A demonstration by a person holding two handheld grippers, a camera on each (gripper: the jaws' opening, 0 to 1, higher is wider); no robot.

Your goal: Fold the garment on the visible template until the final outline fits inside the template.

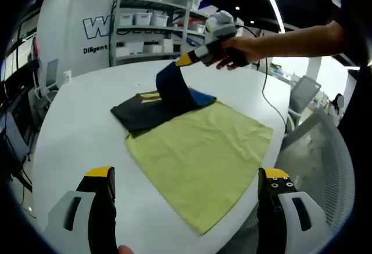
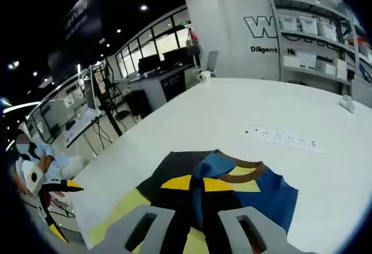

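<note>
white table | shelf with bins | power strip | grey chair

The left gripper view looked from the near table edge, well back, across the yellow template toward the shelving wall. The right gripper view sat close above the garment, facing along the table toward desks. Both shared garment, template and tabletop.

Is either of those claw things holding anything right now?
Yes: the right gripper has pinched the garment by a blue edge, lifting it. The left gripper holds nothing.
</note>
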